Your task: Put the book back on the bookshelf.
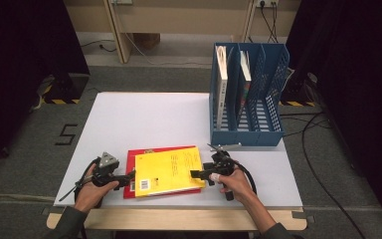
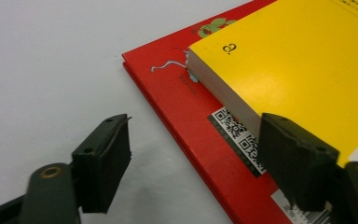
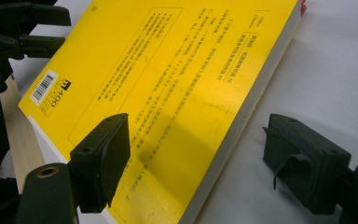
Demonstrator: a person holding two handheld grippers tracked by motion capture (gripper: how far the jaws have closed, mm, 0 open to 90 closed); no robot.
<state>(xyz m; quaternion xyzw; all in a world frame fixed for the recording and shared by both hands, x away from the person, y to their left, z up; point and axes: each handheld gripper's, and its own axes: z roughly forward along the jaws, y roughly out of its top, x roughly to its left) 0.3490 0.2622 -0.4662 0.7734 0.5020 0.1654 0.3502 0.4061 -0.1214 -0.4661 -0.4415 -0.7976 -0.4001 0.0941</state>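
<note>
Near the front edge of the white tabletop, the left claw stands apart around the left edge of the red book. The right claw is also apart, astride the right edge of the yellow book, which lies on the red one. Behind stands a blue file rack holding two books.
</note>
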